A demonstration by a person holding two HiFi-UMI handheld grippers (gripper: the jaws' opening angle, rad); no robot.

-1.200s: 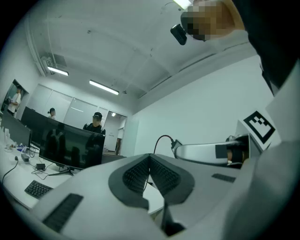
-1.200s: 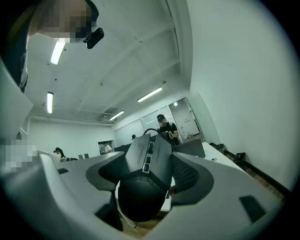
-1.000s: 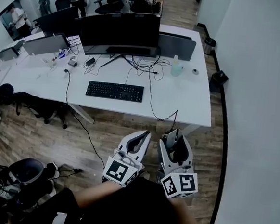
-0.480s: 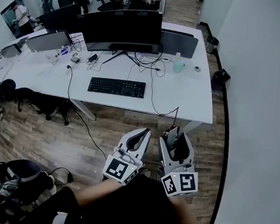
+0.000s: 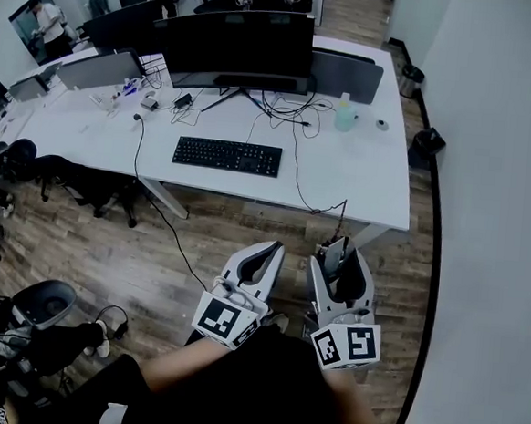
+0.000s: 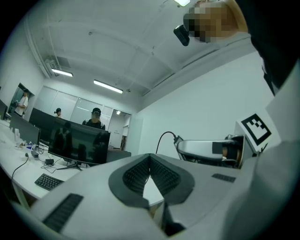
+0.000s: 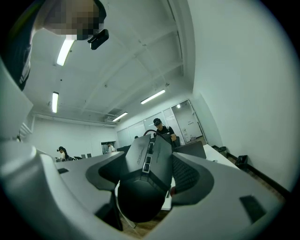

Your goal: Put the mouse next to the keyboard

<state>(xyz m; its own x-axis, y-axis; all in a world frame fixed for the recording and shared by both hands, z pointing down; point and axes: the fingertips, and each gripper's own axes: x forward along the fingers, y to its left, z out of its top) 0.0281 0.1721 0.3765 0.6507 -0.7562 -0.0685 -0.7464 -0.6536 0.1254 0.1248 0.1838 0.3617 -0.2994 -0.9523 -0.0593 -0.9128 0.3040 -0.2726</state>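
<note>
Right claw (image 5: 342, 251) pinching a mouse (image 7: 149, 171), left claw (image 5: 264, 252) pressed together, empty, keyboard (image 5: 227, 155) well ahead of both on desk (image 5: 364, 182)

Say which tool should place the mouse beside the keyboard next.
Right. The right tool is shut on the black mouse; the left tool is shut and empty. The keyboard lies ahead on the white desk, with neither tool near it.

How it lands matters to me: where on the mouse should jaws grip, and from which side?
Grip the mouse across its long flanks, coming from its rounded tail, as the right gripper does: the flanks look roughly parallel, and the cable leaves the far nose, clear of the jaws.
</note>
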